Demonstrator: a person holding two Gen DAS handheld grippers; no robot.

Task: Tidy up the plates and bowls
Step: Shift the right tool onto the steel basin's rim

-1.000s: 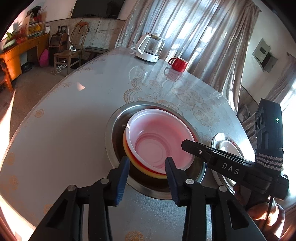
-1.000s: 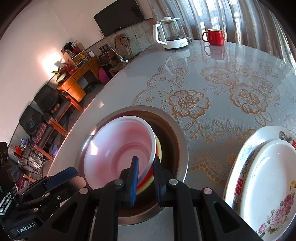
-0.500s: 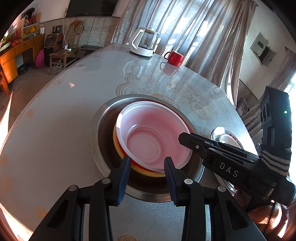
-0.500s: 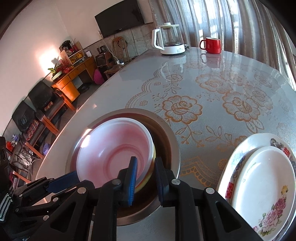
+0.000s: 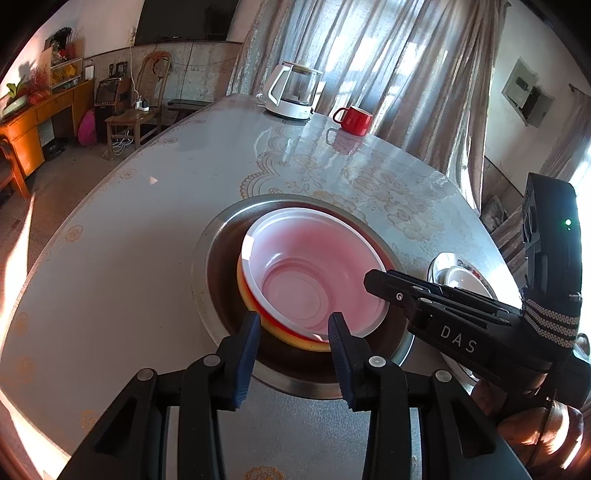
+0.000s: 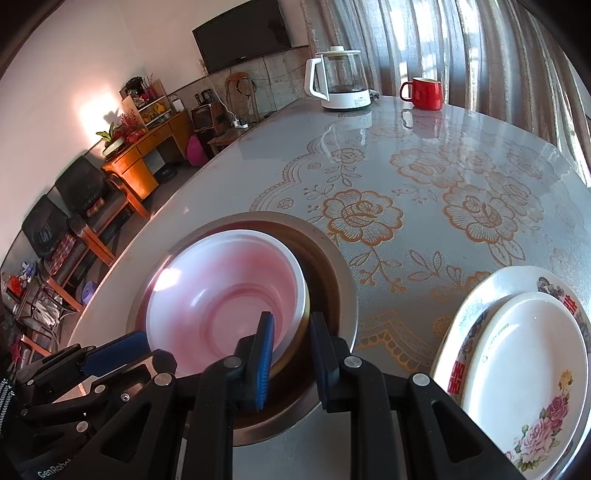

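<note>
Your left gripper [image 5: 293, 338] stands open and empty near the stacked bowls [image 5: 314, 273] in the steel basin [image 5: 207, 258] on the desk [image 6: 424, 155]. Your right gripper [image 6: 291, 354] is parted, straddling the white bowl's rim, not clamped. Plates [image 6: 524, 369] lie right of the basin.

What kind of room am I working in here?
Most likely a home living-dining room: a round table with a floral cover, a glass kettle and red mug on it, and a wall TV.
</note>
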